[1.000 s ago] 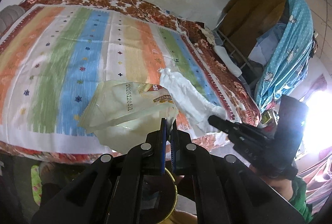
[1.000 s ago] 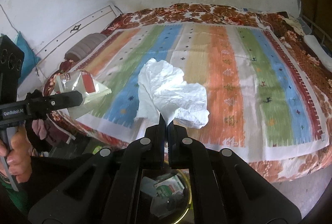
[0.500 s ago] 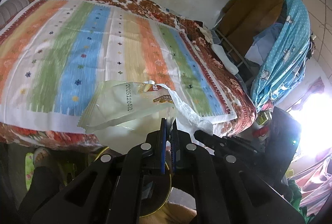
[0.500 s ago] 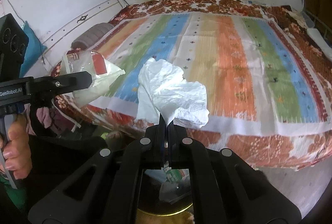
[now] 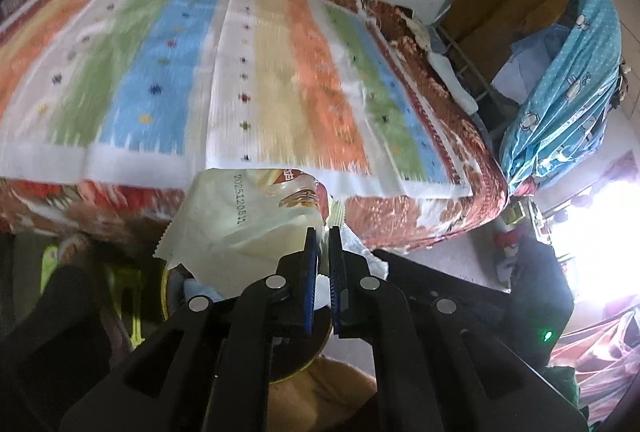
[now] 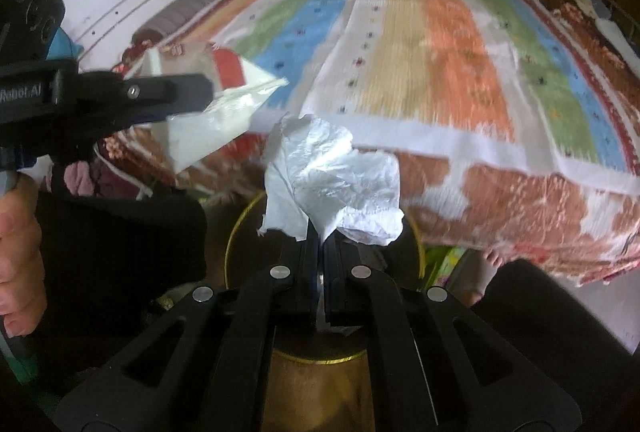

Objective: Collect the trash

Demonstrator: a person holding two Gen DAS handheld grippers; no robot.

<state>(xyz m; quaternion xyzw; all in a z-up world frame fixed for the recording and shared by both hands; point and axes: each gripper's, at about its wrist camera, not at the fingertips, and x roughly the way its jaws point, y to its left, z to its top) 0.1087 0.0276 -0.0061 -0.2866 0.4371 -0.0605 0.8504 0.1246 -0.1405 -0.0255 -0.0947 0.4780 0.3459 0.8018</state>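
Note:
My left gripper (image 5: pixel 323 232) is shut on a pale snack wrapper (image 5: pixel 244 224) with a printed date and a red patch. In the right wrist view the same left gripper (image 6: pixel 208 94) holds that wrapper (image 6: pixel 212 116) out at the left. My right gripper (image 6: pixel 319 238) is shut on a crumpled white tissue (image 6: pixel 336 184). Both pieces hang off the bed's front edge, above a round bin with a gold rim (image 6: pixel 236 232) on the floor. The bin rim (image 5: pixel 165 288) shows partly under the wrapper; its inside is mostly hidden by the fingers.
A bed with a striped cover (image 5: pixel 240 72) and a red flowered sheet (image 6: pixel 520 208) fills the background. A blue patterned cloth (image 5: pixel 568 104) hangs over furniture at the right. A person's hand (image 6: pixel 16 252) grips the left tool. Feet in green slippers (image 5: pixel 116 280) stand near the bin.
Both grippers have dropped and pulled back from over the bed to beyond its front edge, carrying the wrapper and the tissue. The bin has come into view beneath them.

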